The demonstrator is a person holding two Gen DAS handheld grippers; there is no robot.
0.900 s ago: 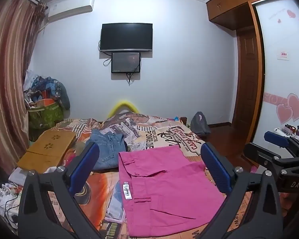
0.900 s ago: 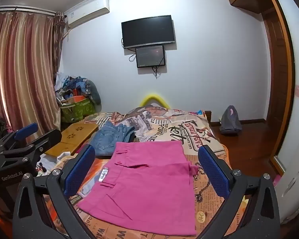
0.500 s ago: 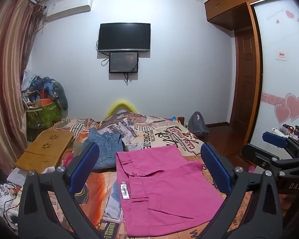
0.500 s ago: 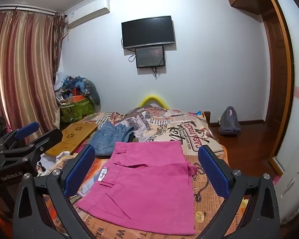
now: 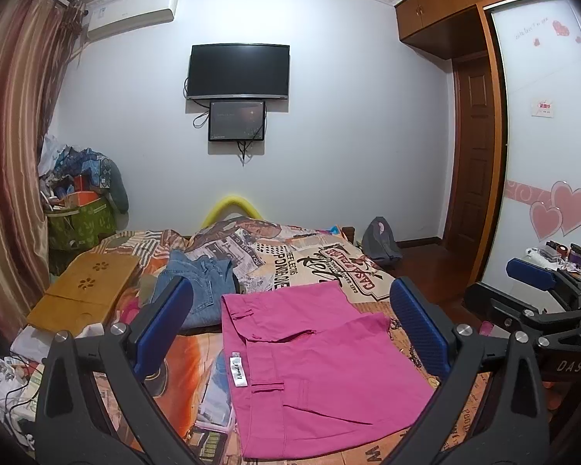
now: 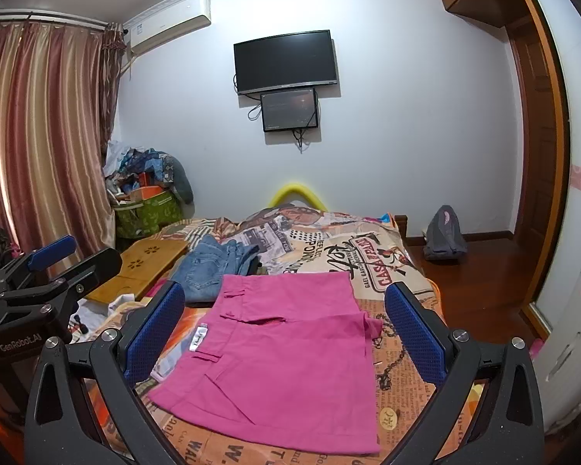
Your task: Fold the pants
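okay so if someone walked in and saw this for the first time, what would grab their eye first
Probably the pink pants, folded flat on the printed bedspread right ahead of both open grippers. Next, the jeans heaped just beyond them to the left, and the dark TV on the far wall.

The pants are solid magenta pink with a small white label. The bed cover carries a newspaper-style print in cream, orange and black lettering. The jeans are faded blue denim. The fingers wear dotted blue pads on black frames. The curtain is striped brown and gold.
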